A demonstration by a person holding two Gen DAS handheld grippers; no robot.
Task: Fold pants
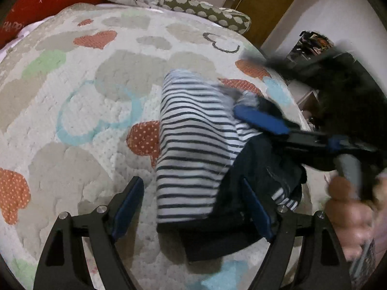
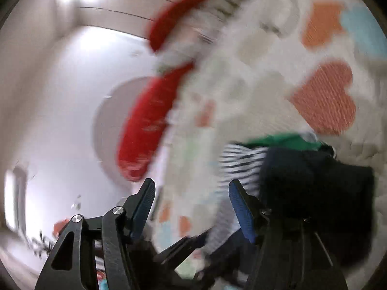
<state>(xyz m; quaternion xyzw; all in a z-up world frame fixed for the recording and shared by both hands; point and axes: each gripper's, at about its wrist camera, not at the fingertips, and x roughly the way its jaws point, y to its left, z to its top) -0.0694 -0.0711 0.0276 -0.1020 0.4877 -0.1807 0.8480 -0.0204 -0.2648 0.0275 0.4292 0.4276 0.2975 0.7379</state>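
The pants (image 1: 191, 145) are white with dark stripes and have dark navy parts; they lie folded on the heart-patterned quilt (image 1: 79, 91). My left gripper (image 1: 193, 200) is open, its jaws standing on either side of the near end of the pants. In the left wrist view my right gripper (image 1: 263, 118) comes in from the right over the far right edge of the pants, blurred. The right wrist view is smeared by motion; there my right gripper (image 2: 192, 201) is open and empty, with the striped and dark cloth (image 2: 244, 162) beside its right finger.
Red pillows (image 1: 46, 2) and patterned cushions (image 1: 203, 9) lie at the far end of the bed. A wooden door (image 1: 268, 4) and a cluttered shelf (image 1: 312, 43) stand to the right. A green cloth (image 2: 283, 141) lies behind the pants. My hand (image 1: 350, 207) holds the right gripper.
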